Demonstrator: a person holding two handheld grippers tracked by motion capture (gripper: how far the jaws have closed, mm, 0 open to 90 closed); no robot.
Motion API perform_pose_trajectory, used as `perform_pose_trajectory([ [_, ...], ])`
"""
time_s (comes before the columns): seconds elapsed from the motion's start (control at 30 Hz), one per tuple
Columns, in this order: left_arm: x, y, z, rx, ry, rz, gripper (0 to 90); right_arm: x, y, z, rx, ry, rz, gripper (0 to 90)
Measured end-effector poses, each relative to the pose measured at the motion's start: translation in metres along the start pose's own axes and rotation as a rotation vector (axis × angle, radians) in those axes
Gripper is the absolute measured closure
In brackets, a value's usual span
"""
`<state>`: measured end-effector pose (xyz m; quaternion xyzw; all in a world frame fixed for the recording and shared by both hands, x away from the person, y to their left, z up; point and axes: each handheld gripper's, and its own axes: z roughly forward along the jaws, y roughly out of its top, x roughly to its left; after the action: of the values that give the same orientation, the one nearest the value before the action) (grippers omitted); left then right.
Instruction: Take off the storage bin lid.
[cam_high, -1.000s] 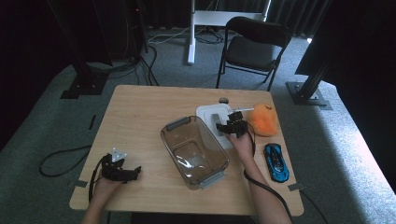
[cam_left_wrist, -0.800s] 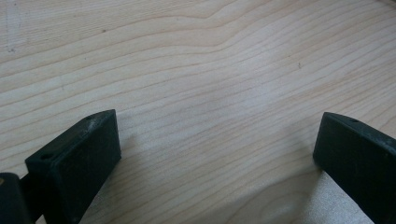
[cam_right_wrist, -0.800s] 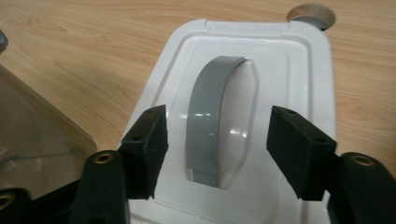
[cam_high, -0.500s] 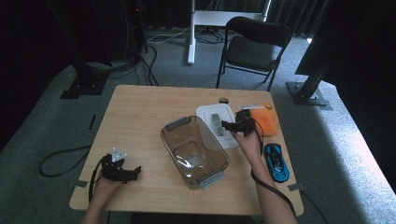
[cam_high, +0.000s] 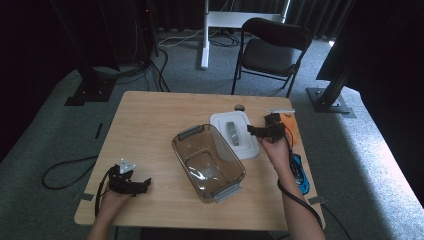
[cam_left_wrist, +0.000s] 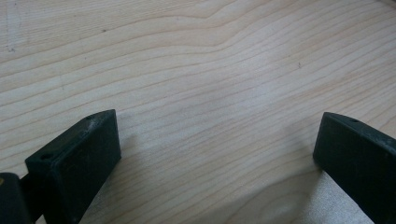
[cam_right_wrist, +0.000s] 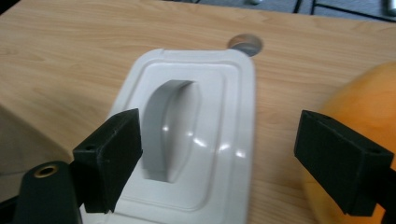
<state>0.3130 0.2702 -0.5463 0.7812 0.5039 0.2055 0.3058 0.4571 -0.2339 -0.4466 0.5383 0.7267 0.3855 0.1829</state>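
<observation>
The left gripper (cam_high: 142, 184) rests on the table (cam_high: 150, 120) well left of the bin (cam_high: 207, 161). Its place matches the earlier frames. Its jaws stand wide apart over bare wood and hold nothing.

The lid (cam_high: 234, 134) lies flat on the table, touching the bin's far right corner. Its place is unchanged.

The right gripper (cam_high: 255, 131) has risen from the lid's right edge and now hovers just right of the bin, over that edge. Its jaws have just been opening and stand wide apart, with nothing pressed between them. The lid (cam_right_wrist: 187, 140) lies below them, and the orange fruit (cam_right_wrist: 359, 112) lies just beyond it, farther from the bin. Judgement: the lid is released and the bin is open for loading.
</observation>
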Motion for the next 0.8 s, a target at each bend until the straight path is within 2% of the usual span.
perform_pose_trajectory([
  [0.3, 0.0, 0.0, 0.0, 0.0, 0.0, 0.0, 1.2, -0.025, 0.003, -0.009, -0.007, -0.055, 0.032, 14.6],
  [0.33, 0.0, 0.0, 0.0, 0.0, 0.0, 0.0, 1.1, -0.032, 0.003, -0.011, -0.006, -0.073, 0.042, 14.5],
  [0.53, 0.0, 0.0, 0.0, 0.0, 0.0, 0.0, 1.2, -0.05, 0.005, -0.014, 0.006, -0.115, 0.053, 14.6],
  [0.8, 0.0, 0.0, 0.0, 0.0, 0.0, 0.0, 1.2, -0.068, 0.004, -0.018, 0.011, -0.139, 0.082, 14.7],
])
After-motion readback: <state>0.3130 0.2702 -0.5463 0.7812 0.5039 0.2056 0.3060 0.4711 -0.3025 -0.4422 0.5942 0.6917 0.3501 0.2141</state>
